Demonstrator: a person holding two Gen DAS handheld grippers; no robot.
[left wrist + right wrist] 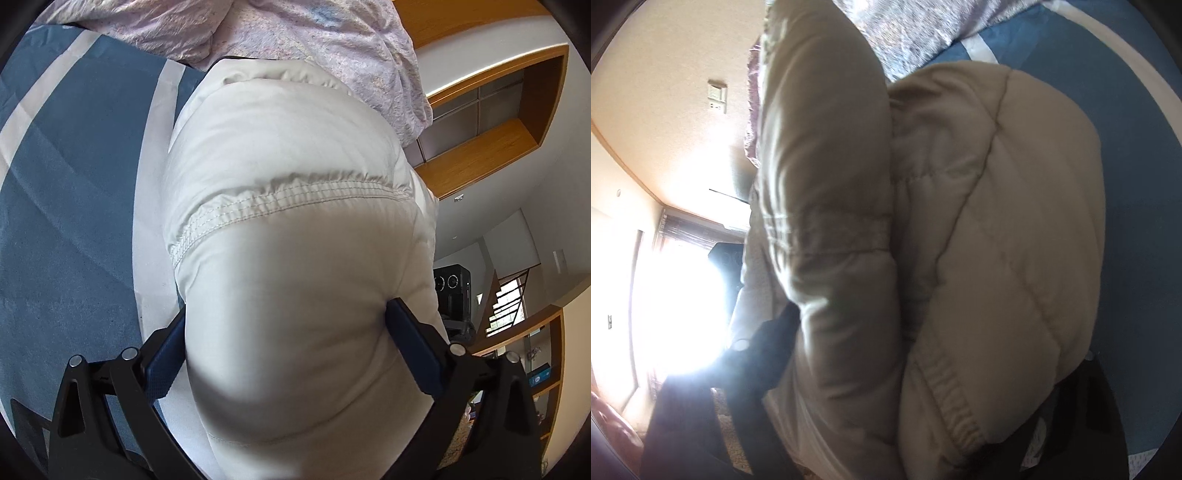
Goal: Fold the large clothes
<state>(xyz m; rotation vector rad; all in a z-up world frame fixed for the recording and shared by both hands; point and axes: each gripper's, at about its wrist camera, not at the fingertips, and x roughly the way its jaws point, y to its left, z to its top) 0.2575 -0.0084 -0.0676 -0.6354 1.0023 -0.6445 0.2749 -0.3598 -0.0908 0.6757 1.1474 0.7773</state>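
A pale grey-white puffy quilted jacket [288,155] fills the left wrist view, lying over a blue bed cover. My left gripper [284,317] has its two blue-padded fingers [410,339] pressed into a thick padded fold of the jacket, one on each side. In the right wrist view the same jacket [997,206] looks beige, with an elastic cuff [945,391] low in the frame. My right gripper [923,332] is buried in the jacket; one dark finger [764,354] shows at the left, the other is mostly hidden by cloth at the lower right.
The blue bed cover with white stripes [66,177] lies under the jacket. A crumpled lilac floral quilt [258,29] sits at the far end. Wooden shelves [491,147] and a staircase stand at the right. A bright window [676,302] glares in the right wrist view.
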